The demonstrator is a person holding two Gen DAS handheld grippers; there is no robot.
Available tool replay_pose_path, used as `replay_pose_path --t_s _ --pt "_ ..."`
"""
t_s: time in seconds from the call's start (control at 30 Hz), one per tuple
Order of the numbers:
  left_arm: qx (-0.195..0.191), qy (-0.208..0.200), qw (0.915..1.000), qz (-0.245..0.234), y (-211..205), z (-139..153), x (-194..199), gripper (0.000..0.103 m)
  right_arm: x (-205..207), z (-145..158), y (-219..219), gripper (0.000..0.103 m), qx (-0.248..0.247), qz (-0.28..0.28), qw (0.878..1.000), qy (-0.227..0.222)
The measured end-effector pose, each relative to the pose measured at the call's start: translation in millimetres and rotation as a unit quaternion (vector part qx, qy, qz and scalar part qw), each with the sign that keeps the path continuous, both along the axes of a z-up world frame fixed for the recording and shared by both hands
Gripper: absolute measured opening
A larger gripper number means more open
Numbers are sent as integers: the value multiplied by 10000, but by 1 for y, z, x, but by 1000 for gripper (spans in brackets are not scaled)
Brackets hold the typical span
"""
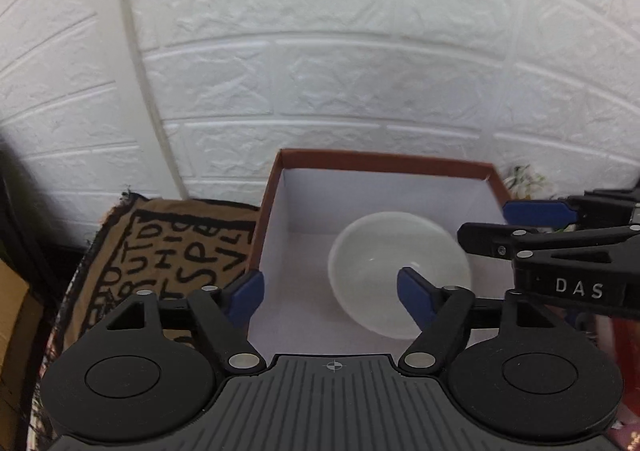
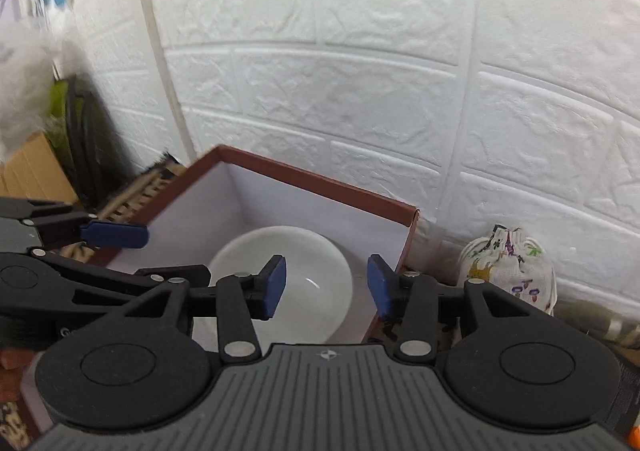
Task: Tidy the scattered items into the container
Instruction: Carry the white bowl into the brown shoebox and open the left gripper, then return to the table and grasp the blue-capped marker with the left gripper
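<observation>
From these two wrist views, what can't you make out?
- Near part of the bowl, both views: covered by the gripper bodies.
- Box front wall: behind the left gripper in the left view, behind the right gripper in the right.
- Lettering on the printed cloth, left view: cut off by the box and gripper.
- Patterned pouch, right view: contents hidden.
- Other scattered items: none identifiable; the corners are blurred.

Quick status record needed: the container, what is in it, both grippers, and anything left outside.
container: open brown-rimmed cardboard box with white inside, near the white brick-pattern wall
contents: one white round bowl, upright on the box floor
left gripper: open, holds nothing, above the box
right gripper: open, holds nothing, over the bowl
outside the box: printed drawstring cloth pouch, to its right
underlay: tan cloth with black lettering
</observation>
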State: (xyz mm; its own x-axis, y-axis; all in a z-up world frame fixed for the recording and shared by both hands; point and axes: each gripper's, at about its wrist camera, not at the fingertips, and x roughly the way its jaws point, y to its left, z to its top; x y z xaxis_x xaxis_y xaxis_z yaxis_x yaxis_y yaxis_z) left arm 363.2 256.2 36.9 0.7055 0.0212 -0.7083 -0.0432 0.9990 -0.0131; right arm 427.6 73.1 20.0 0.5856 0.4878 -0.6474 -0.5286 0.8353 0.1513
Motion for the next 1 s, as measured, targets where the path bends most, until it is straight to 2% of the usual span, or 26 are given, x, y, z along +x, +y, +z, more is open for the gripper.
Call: replay_pose_path --t_s 0.07,0.13,0.23,0.6,0.73,1.0 --pt "30 -193 9997 130 -1 8 -14 96 -6 6 -9 64 267 -37 9996 23" --pt "184 -466 9982 314 -4 16 -30 103 -15 12 -19 87 371 -251 9990 -64" --pt "391 -724 9962 301 -14 25 -51 103 -28 20 -37 99 660 -228 9975 -88" --pt "613 -918 9939 -18 -69 35 -127 103 -100 41 -65 102 925 25 9957 21" --pt "721 -1015 9921 -177 -87 39 -159 103 -131 50 -76 102 991 91 9950 -67" --pt "576 -1073 9917 -407 -119 37 -221 103 -197 62 -106 102 967 184 9948 -255"
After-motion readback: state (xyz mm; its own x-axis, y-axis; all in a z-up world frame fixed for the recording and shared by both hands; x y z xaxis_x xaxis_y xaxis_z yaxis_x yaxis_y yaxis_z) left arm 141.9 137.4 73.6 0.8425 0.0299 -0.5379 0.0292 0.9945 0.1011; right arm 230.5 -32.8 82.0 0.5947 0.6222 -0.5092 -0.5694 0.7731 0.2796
